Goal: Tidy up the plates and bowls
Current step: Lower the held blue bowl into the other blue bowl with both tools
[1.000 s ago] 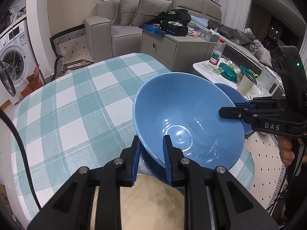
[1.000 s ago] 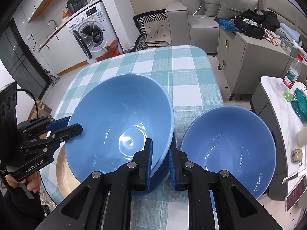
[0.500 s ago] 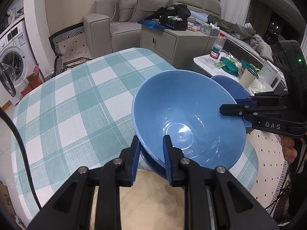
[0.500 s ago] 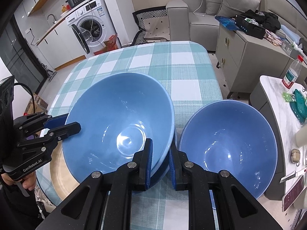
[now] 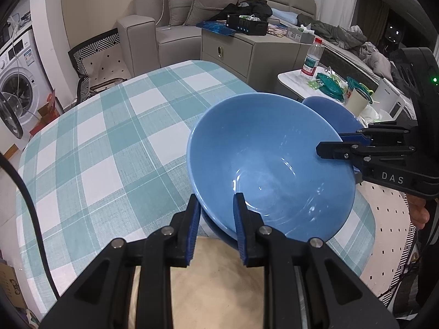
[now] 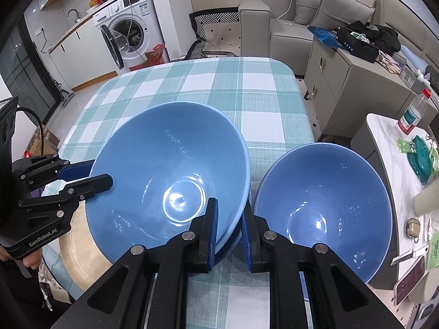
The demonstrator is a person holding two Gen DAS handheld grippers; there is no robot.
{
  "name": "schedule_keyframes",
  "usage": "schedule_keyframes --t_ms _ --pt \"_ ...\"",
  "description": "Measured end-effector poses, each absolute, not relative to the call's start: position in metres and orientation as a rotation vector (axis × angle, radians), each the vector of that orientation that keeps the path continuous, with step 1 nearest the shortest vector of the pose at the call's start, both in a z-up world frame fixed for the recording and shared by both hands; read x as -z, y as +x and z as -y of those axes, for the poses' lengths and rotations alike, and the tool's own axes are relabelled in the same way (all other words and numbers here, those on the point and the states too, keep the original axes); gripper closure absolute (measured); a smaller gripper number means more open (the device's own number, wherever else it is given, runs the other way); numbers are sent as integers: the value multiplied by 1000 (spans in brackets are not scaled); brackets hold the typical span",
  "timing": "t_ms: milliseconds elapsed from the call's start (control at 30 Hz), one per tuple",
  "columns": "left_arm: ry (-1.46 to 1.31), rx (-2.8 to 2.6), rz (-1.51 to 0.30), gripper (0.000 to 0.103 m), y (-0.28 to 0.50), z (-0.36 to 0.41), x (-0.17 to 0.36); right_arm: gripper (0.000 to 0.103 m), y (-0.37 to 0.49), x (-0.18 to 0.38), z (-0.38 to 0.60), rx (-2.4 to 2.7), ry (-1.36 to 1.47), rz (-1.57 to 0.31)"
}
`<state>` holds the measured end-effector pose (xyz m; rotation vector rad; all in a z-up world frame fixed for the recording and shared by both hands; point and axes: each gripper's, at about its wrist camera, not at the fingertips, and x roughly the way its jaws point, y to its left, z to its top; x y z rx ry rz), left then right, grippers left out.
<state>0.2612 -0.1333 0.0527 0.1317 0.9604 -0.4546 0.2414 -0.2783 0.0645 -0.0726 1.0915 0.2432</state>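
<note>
Both my claws grip one large blue bowl (image 6: 170,172) by opposite sides of its rim. My left claw (image 5: 216,211) is pinched narrow on the rim, one pad inside the bowl and one outside. My right claw (image 6: 229,219) is clamped the same way on the opposite rim.

The bowl is round, so it has no long axis. Its mouth opens upward, tilted. It sits nested on a darker blue bowl (image 6: 227,249) below it, of which only a sliver shows at the lower edge; I cannot tell whether the two touch.

A second blue bowl (image 6: 323,205) stands upright just beside the held one, on the right claw's side, at the table's edge. The rims look very near each other; contact is unclear.

A beige plate (image 6: 79,246) lies at the near table edge, partly under the bowls on the left claw's side.

The table (image 5: 96,150), in a teal and white check cloth, is bare beyond the bowls out to its rounded far corners.

Past the right edge of the table stand a small white side table (image 6: 389,137) with a water bottle (image 6: 411,112) on it and a grey cabinet (image 6: 351,87).
</note>
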Motion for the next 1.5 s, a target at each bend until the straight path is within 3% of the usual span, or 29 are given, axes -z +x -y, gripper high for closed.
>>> schedule_keyframes --t_ms 900,1233,1500 --pt "151 467 -998 81 261 135 -42 84 239 -54 268 -216 -169 -1115" --pt "146 477 -1001 78 260 134 -43 78 237 -53 266 -225 -182 -1124" --pt "140 489 -1010 75 261 134 -41 67 235 -53 261 -241 -204 -1135"
